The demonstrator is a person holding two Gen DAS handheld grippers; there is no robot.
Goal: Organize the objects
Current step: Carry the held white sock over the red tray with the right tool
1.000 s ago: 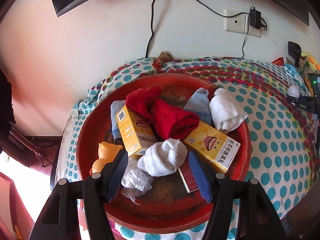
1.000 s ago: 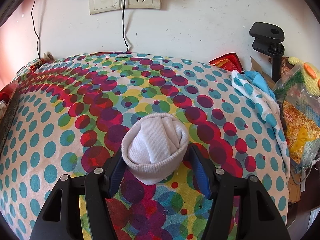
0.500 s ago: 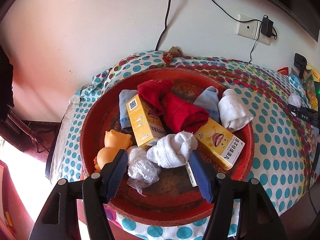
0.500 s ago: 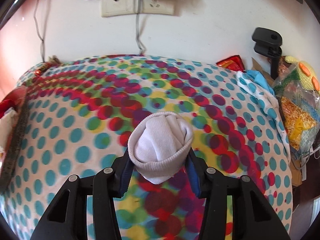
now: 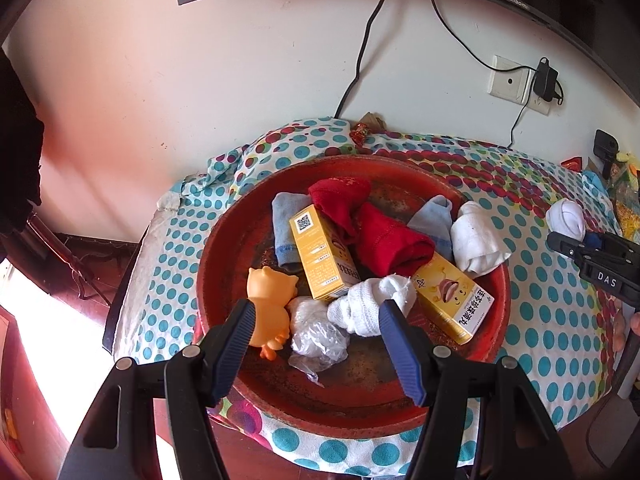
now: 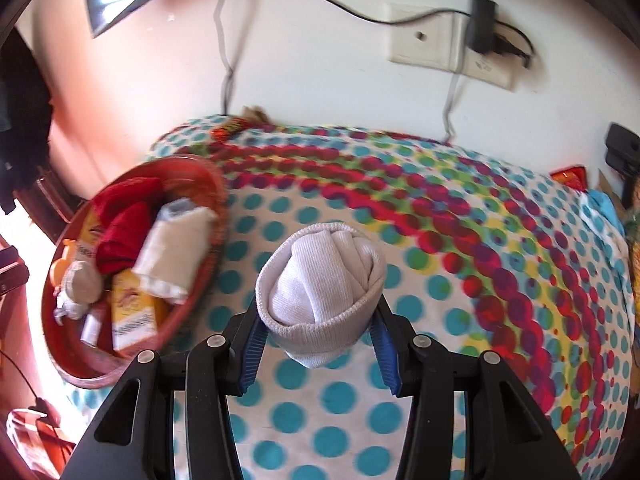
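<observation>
My right gripper is shut on a rolled white sock, its blue pads pressing both sides, above the polka-dot cloth. The round red tray lies to its left. In the left wrist view that sock and the right gripper show at the far right. My left gripper hangs open over the near part of the tray. The tray holds red socks, two yellow boxes, an orange duck toy, a knotted white sock and a plastic bag.
The table stands against a wall with a socket and hanging cables under a monitor. A black clamp, a red packet and bags crowd the table's right end. The tray overhangs the near table edge.
The right gripper has closed on the white sock, lifted it and carried it left, so the tray has come into its view. The left gripper has drawn back a little and stays open.
</observation>
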